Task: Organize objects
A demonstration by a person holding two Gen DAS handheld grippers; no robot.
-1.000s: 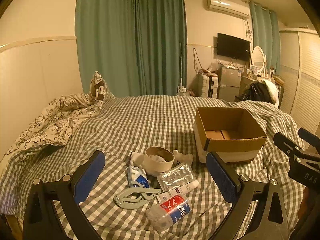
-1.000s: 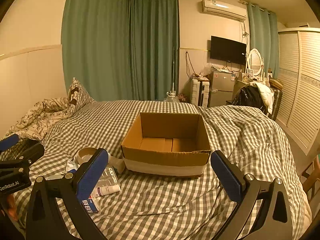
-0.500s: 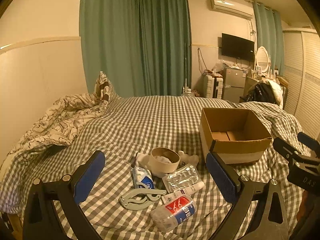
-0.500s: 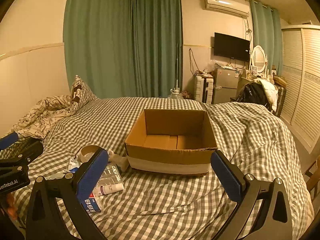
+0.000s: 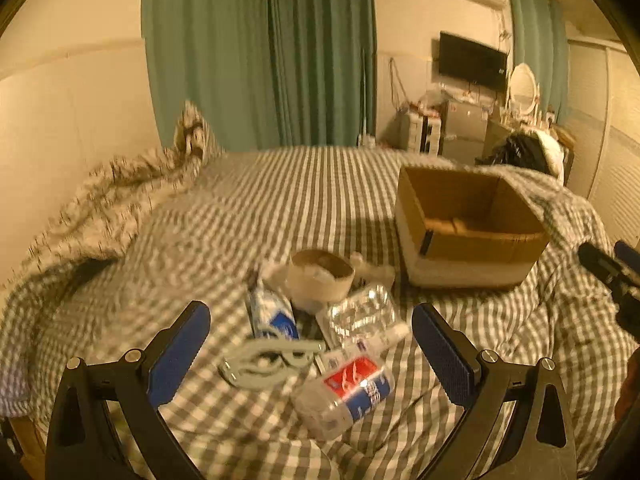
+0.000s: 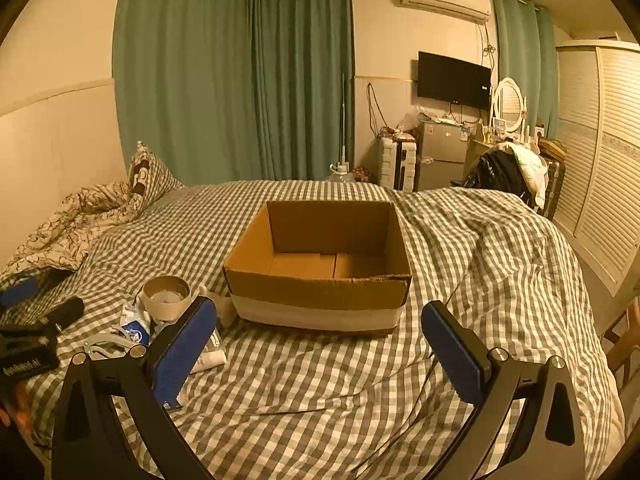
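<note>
A pile of small items lies on the checked bed: a tape roll [image 5: 321,280], a blue-white packet [image 5: 272,314], a clear blister pack [image 5: 360,314], a pale green clip [image 5: 268,362], a small white tube [image 5: 378,340] and a clear container with a red-blue label [image 5: 348,392]. An open, empty cardboard box [image 6: 320,268] stands to their right. My left gripper [image 5: 310,354] is open and empty, just above the pile. My right gripper [image 6: 318,350] is open and empty, in front of the box. The tape roll [image 6: 166,296] also shows in the right wrist view.
A crumpled floral duvet [image 5: 100,208] and a pillow lie at the bed's left. Green curtains, a wall TV, a small fridge [image 6: 442,152] and a louvred wardrobe [image 6: 596,160] stand beyond the bed. The bed's right side drops off to the floor.
My left gripper has moved forward and down toward the pile, with motion blur now. My right gripper has moved closer to the box. Both stay open.
</note>
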